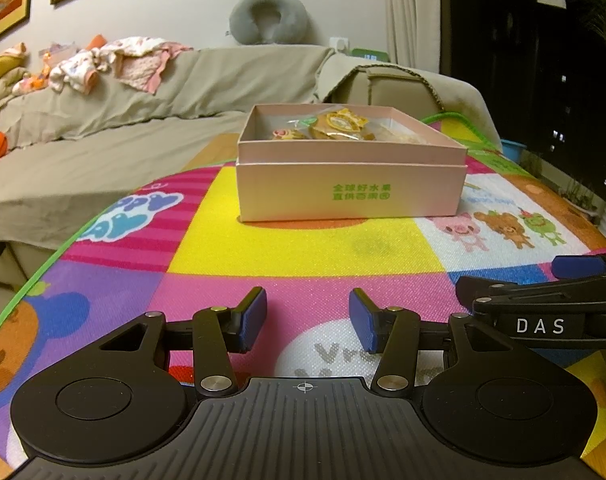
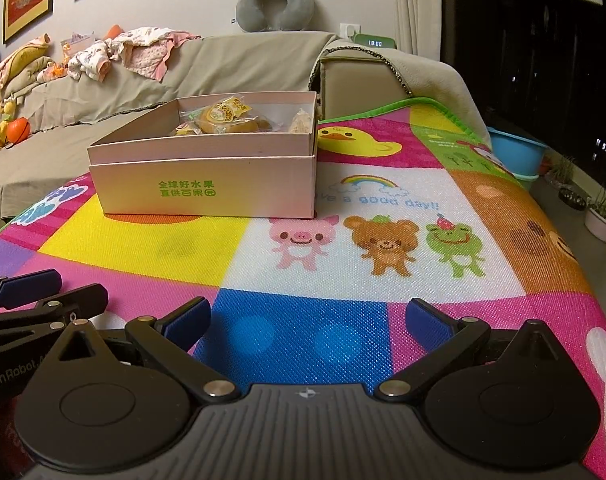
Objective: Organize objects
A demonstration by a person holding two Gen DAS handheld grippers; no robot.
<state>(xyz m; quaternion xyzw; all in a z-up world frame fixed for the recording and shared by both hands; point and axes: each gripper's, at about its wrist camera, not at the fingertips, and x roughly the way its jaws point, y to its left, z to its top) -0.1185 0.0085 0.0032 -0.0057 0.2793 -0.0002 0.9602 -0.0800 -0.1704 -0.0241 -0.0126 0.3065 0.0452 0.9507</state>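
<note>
A pink cardboard box (image 1: 351, 190) with green print stands open on the colourful play mat (image 1: 303, 256). Inside it lie wrapped snacks (image 1: 335, 126), partly hidden by the box wall. My left gripper (image 1: 308, 320) rests low over the mat, well short of the box, open and holding nothing. In the right wrist view the same box (image 2: 207, 192) sits ahead to the left, with wrapped snacks (image 2: 219, 118) showing inside. My right gripper (image 2: 308, 320) is open wide over the mat's blue square, holding nothing. Each gripper shows at the edge of the other's view.
A sofa under a beige cover (image 1: 143, 92) runs behind the mat, with clothes (image 1: 115, 60) and a grey neck pillow (image 1: 269, 18) on it. A blue basin (image 2: 515, 152) and plant pots (image 2: 605, 220) stand on the floor to the right. An orange ball (image 2: 19, 128) lies at the left.
</note>
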